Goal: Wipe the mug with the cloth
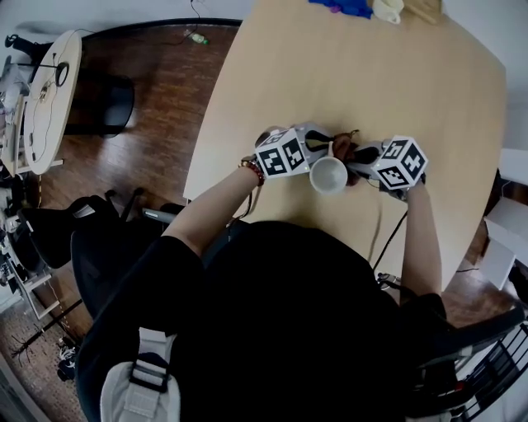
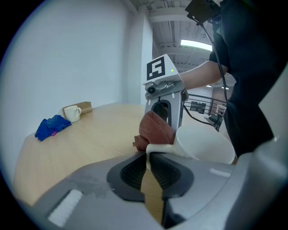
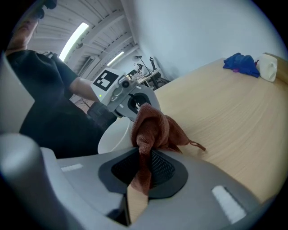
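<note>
Over the pale table (image 1: 429, 124), jaws of the left gripper (image 2: 148, 155) pinch the handle of the white mug (image 2: 204, 143), those of the right gripper (image 3: 143, 156) clamp the brown cloth (image 3: 154, 128) bunched against its side, so wiping seems under way, unfinished.

In the head view we see only a sliver of the cloth (image 1: 348, 149) beside the mug (image 1: 328, 175), whose handle we cannot make out. The top edge cuts off a blue heap (image 1: 342, 7) and a cream cup (image 1: 388, 8).
</note>
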